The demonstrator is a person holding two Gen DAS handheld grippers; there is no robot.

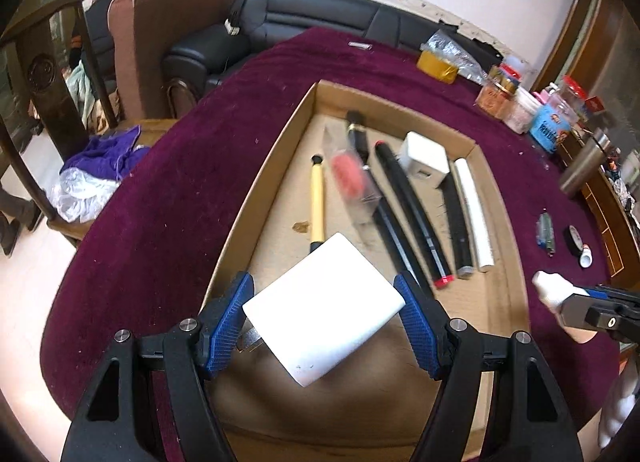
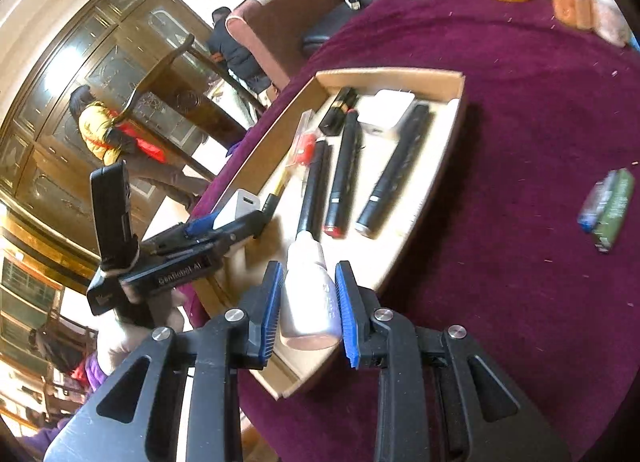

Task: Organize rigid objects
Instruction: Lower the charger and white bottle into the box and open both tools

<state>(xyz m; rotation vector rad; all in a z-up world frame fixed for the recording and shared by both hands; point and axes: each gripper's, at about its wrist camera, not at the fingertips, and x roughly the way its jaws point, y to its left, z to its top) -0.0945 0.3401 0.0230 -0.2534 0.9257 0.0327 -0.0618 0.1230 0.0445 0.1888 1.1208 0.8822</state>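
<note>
1. Left gripper (image 1: 324,318): fingers (image 1: 228,318) clamp a white flat block (image 1: 324,310), tilted corner-down between the blue pads, which touch its two sides.
2. Right gripper (image 2: 308,310): fingers (image 2: 268,302) set narrow, gripping a small white bottle (image 2: 308,294); nozzle points ahead past the fingertips.
3. Cardboard tray (image 1: 260,189) lies under and ahead of the left fingers on the purple tabletop (image 1: 168,197).
4. In the tray beyond the left fingertips, lying roughly side by side: yellow pen (image 1: 317,197), red-handled cutter (image 1: 350,177) (blurred), black markers (image 1: 412,213), a black tube (image 1: 458,221), white tube (image 1: 476,209).
5. White charger cube (image 1: 425,159) sits on the far ends of the markers, near the tray's back wall.
6. In the right wrist view the bottle hangs over the tray's near end, its tip close to a black marker's end; touching or not, cannot tell.
7. Right of the tray, on the cloth: green-blue lighters (image 2: 608,209), well apart from the right fingers.
8. Yellow tape roll (image 1: 437,66) and jars (image 1: 506,101) at the far tabletop edge.
</note>
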